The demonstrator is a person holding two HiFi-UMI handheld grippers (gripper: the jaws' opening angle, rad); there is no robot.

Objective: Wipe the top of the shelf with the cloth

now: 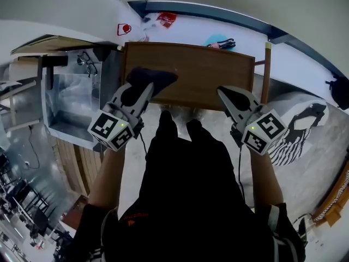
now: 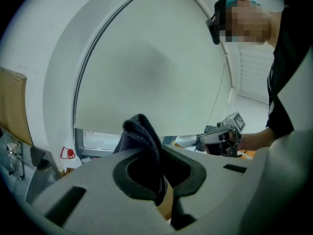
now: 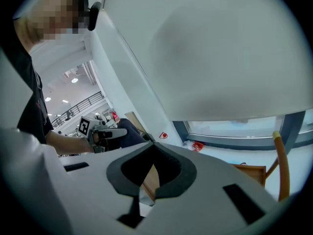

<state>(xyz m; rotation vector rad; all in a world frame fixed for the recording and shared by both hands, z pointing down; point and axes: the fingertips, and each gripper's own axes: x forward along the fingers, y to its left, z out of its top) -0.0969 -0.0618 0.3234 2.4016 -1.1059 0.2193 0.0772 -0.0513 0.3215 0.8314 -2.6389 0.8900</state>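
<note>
Cloth [image 1: 155, 78] clamped in left tool [image 1: 143, 91] over shelf [image 1: 202, 75] — right tool [image 1: 228, 94] closed, empty; red packet [image 1: 166, 18] behind.

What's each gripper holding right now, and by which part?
The left gripper pinches the dark grey cloth by a bunched fold, with a wad poking up past its jaws. The right gripper is shut, holding nothing.

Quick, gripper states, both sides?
Left gripper: closed on the dark cloth.
Right gripper: closed, holding nothing.
</note>
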